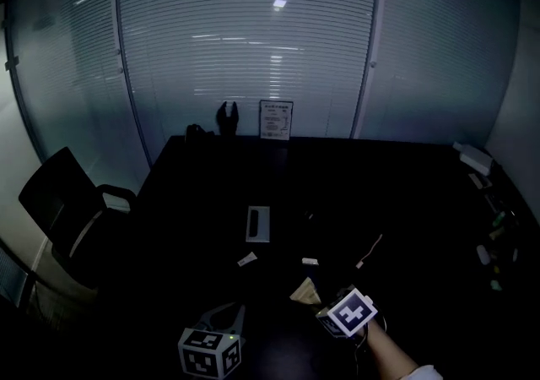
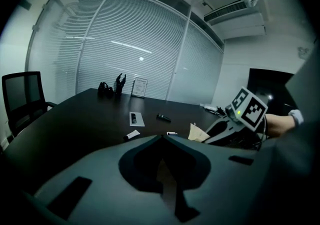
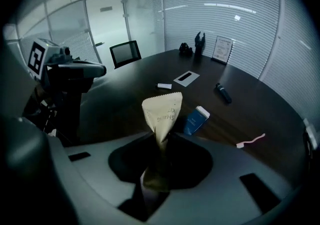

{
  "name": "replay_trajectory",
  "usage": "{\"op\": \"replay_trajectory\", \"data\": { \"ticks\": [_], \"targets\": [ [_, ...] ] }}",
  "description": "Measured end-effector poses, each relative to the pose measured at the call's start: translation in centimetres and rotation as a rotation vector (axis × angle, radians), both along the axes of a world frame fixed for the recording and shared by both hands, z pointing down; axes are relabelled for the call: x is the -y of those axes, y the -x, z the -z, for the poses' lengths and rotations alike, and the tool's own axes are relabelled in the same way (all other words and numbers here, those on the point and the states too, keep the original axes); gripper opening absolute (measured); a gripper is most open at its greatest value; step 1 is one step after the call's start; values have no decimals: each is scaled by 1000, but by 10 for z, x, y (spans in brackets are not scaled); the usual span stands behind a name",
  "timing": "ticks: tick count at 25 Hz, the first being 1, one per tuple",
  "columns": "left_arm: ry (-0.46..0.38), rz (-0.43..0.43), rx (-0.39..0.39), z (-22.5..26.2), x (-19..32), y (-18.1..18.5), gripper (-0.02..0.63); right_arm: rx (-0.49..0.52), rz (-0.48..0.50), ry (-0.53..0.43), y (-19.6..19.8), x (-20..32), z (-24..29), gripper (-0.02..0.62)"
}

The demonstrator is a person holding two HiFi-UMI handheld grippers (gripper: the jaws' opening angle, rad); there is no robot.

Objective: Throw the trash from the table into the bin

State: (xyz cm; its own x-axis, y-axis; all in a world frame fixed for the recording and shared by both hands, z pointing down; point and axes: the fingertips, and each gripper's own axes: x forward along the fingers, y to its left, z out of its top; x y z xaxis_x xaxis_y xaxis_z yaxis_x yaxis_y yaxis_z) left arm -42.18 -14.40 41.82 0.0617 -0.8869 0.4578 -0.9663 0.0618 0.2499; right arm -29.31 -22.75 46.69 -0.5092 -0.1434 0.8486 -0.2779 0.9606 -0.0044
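Filling most of the head view: long dark wooden conference table [image 1: 202, 192], carrying scattered litter. Standing off its left edge: black mesh office chair [image 1: 63, 201]. Holding near the table's near edge, jaws closed tip to tip, nothing seen between them: left gripper [image 2: 162, 137], probably parking clear of the other hand. Clamping the lower end of the tan paper sachet with serrated edge [image 3: 162, 111]: right gripper [image 3: 161, 145]. Sticking up out of the jaws, apparently clear of the tabletop; end grip likely chosen for a clean drop. Not seeing the bin in any view. Lying on the table, possibly next to go: white flat leaflet [image 1: 258, 224], blue carton with white end [image 3: 196, 120], black marker [image 3: 223, 93], pink toothbrush [image 3: 250, 140], small white tube [image 3: 164, 86].
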Motion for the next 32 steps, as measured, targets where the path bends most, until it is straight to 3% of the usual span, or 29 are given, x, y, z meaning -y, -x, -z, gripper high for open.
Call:
{"op": "replay_trajectory", "data": {
  "ticks": [3, 11, 24, 32],
  "targets": [
    [-13, -62, 8, 7, 3, -23, 0, 66, -50, -22, -22, 0, 21, 92],
    [-74, -308, 35, 27, 23, -120, 0, 199, -343, -134, -140, -5, 68, 92],
    [-91, -752, 82, 11, 6, -373, 0, 333, -837, -294, -417, -107, 85, 92],
    [-35, -885, 68, -15, -48, -558, 0, 321, -1016, -238, -594, -177, 41, 92]
  ]
}}
